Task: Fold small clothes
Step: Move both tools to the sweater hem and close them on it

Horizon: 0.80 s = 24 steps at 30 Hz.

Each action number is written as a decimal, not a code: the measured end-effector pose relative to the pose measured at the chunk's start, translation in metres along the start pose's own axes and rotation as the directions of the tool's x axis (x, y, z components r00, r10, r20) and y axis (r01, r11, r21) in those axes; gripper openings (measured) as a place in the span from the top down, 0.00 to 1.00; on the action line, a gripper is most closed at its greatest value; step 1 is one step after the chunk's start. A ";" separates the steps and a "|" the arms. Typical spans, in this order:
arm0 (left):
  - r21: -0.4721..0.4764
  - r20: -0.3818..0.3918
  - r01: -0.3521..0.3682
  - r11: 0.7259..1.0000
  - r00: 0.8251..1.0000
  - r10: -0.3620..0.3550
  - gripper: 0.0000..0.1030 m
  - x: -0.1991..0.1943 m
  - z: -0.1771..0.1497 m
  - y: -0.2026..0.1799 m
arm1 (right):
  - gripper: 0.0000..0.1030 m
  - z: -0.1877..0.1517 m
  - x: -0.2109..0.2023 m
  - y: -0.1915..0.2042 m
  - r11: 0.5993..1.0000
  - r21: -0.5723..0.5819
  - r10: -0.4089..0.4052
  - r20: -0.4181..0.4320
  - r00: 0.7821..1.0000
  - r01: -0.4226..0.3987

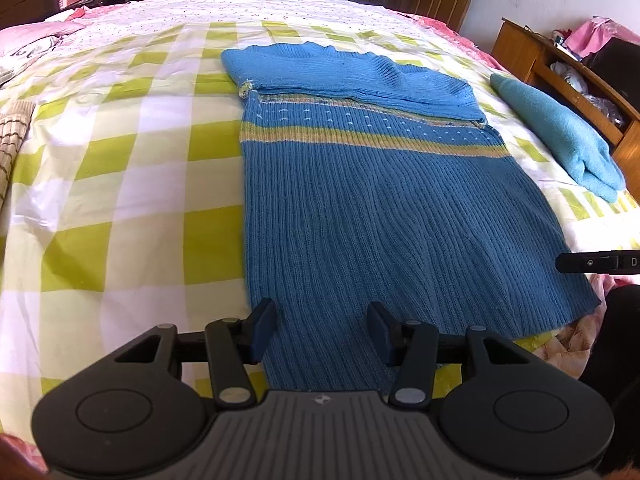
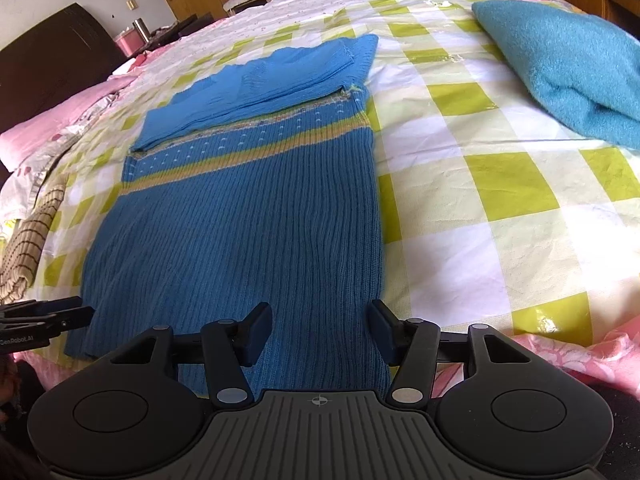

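Lying flat on the checked bed (image 1: 120,208): blue knit sweater (image 1: 360,208), sleeves folded across the chest. Looking soft, floppy, light; best pinching both hem corners. Hovering at that hem, left gripper (image 1: 322,330) and right gripper (image 2: 320,328), fingers spread apart, holding nothing. Beside the sweater, teal towel (image 2: 568,64).

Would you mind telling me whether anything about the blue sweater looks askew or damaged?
The blue sweater lies flat, sleeves folded across. Only a frayed, yellowish tuft at one sleeve end looks worn.

left hand-held gripper (image 1: 322,330) | black body | navy pads | silver rivets
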State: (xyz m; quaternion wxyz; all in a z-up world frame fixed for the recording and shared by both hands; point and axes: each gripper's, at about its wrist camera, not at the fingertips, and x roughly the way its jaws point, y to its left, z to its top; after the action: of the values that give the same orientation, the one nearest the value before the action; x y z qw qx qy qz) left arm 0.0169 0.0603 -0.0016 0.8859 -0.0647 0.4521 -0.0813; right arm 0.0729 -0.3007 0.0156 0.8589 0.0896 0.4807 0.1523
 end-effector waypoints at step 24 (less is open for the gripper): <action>-0.024 -0.012 -0.021 0.999 1.000 0.021 0.74 -0.004 -0.006 0.001 | 0.77 -0.007 -0.001 -0.005 0.999 0.014 0.030 -0.089 0.996 -0.029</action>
State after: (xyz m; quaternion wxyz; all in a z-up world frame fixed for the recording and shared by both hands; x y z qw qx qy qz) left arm 0.0094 0.0623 -0.0022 0.8831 -0.0702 0.4591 -0.0668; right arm 0.0670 -0.3059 0.0112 0.8336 0.0950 0.5182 0.1660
